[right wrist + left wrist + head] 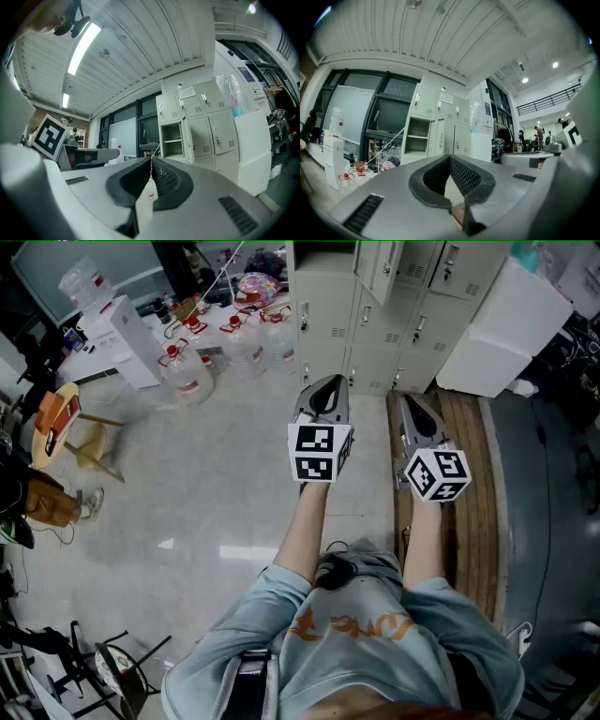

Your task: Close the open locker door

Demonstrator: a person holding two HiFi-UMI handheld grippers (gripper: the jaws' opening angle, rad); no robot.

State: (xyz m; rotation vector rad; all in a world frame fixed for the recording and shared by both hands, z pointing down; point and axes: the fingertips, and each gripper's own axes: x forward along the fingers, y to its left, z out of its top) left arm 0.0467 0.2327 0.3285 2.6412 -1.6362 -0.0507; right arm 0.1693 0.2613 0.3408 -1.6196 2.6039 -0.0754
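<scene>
A bank of pale grey lockers point(375, 315) stands ahead of me on the far side of the floor. One upper compartment point(172, 140) gapes open, showing a shelf, and its door point(184, 137) stands swung out edge-on beside it. In the left gripper view the same open compartment point(417, 136) sits left of centre. In the head view the door point(386, 268) juts out at the top. My left gripper point(325, 381) and right gripper point(410, 401) are held side by side in the air, pointing at the lockers and well short of them. Both are shut and hold nothing.
Several large water jugs point(187, 371) and a white dispenser point(127, 338) stand on the floor to the left. A big white box point(502, 324) leans by the lockers on the right, above a wooden platform point(469, 484). A small stool point(56, 423) is far left.
</scene>
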